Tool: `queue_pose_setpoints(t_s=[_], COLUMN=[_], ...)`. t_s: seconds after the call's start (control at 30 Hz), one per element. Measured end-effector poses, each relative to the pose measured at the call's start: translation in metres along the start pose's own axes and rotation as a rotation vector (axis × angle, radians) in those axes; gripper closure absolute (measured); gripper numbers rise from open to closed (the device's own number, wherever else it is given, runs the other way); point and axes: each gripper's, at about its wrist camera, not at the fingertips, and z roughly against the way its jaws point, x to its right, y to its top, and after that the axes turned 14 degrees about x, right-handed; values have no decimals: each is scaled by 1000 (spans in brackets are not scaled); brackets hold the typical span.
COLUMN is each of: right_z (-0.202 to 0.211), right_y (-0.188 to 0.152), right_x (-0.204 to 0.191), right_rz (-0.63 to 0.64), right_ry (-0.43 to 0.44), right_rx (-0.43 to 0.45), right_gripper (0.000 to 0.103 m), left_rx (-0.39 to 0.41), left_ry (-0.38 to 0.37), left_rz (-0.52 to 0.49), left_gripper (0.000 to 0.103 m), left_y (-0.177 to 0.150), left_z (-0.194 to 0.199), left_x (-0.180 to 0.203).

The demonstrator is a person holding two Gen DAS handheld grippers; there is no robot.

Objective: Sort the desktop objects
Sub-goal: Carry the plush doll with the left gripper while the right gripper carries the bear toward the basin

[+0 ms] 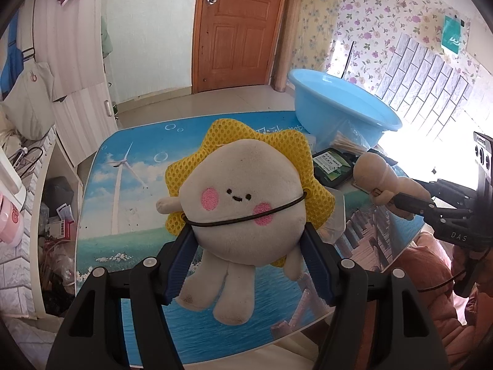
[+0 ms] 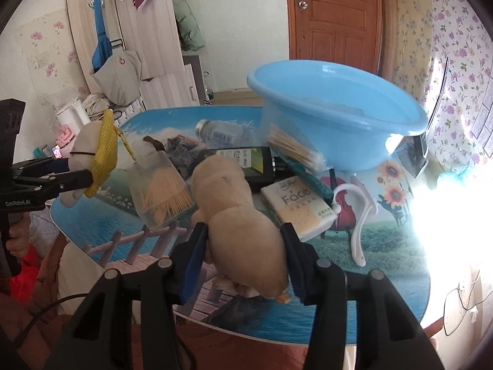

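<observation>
A cream plush sun toy (image 1: 246, 191) with pink cheeks and a yellow mesh ruff hangs above the table, and my left gripper (image 1: 248, 231) is shut on its lower body. In the right wrist view the same toy (image 2: 89, 145) shows from the side in the left gripper (image 2: 77, 178). My right gripper (image 2: 243, 231) is shut on a tan, peanut-shaped plush toy (image 2: 225, 178), both pads pressing its sides. That toy (image 1: 372, 172) also shows at the right of the left wrist view, held above the table's edge.
A light blue basin (image 2: 339, 117) stands at the back of the picture-printed table (image 2: 385, 246). In front of it lie a plastic bottle (image 2: 222, 132), a black-green box (image 2: 243, 163), bagged sticks (image 2: 160, 191), a tissue pack (image 2: 299, 209) and a white hook (image 2: 360, 215).
</observation>
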Motion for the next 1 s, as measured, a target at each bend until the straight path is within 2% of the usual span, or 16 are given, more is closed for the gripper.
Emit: queue_pose_setpoints(t_s=[0.23, 0.63, 1.0], right_z=[18, 21, 37], right_y=[16, 22, 38], right_x=[-8, -13, -9], right_rz=[-3, -3, -14], right_ry=[33, 42, 28], right_rx=[76, 97, 181], right_gripper=[56, 56, 56], left_rx=[23, 23, 58], left_ry=[-1, 2, -3], left_rz=[5, 10, 7], left_gripper=[36, 36, 36], left_y=[6, 8, 31], left_z=[7, 8, 11], left_x=[1, 1, 12])
